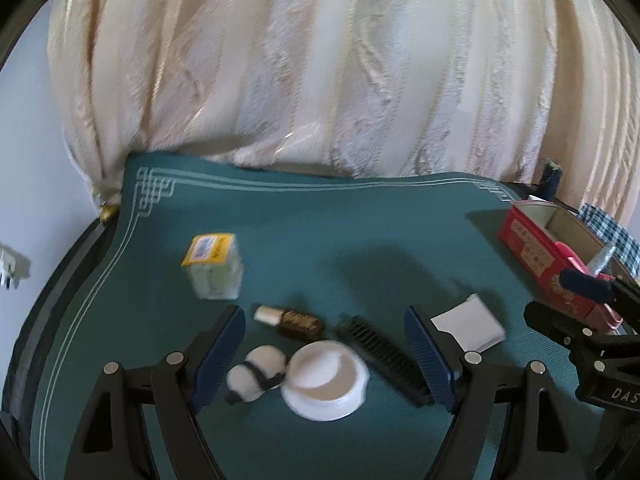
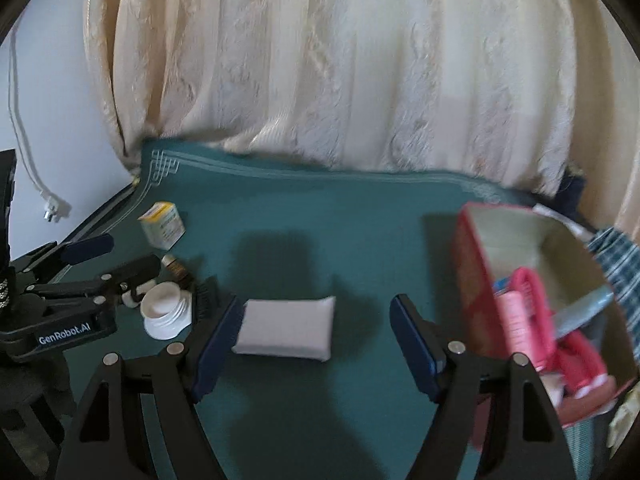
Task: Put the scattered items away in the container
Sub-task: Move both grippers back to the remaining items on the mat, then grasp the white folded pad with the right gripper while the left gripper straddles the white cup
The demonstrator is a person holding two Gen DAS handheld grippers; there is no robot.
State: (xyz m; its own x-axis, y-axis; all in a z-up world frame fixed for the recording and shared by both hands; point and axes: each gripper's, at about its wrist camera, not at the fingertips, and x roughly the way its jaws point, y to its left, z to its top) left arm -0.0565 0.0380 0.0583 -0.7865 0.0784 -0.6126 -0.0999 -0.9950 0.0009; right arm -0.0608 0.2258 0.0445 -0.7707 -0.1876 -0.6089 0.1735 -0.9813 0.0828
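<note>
My left gripper (image 1: 324,356) is open and hovers over a cluster on the green cloth: a white round jar (image 1: 324,380), two white pads tied with a black band (image 1: 256,372), a small brown bottle (image 1: 290,320) and a black comb (image 1: 380,360). Nothing is gripped. My right gripper (image 2: 316,340) is open, with a flat white packet (image 2: 286,330) lying on the cloth between its fingers, close to the left pad. The red container (image 2: 540,300) stands open at the right with pink items inside. A yellow-topped box (image 1: 214,266) sits further back.
A green cloth (image 2: 320,220) with a white border covers the table, and cream curtains (image 2: 340,80) hang behind its far edge. Checked fabric (image 2: 620,264) lies beyond the container. A white cable with a plug (image 2: 52,208) hangs on the left wall.
</note>
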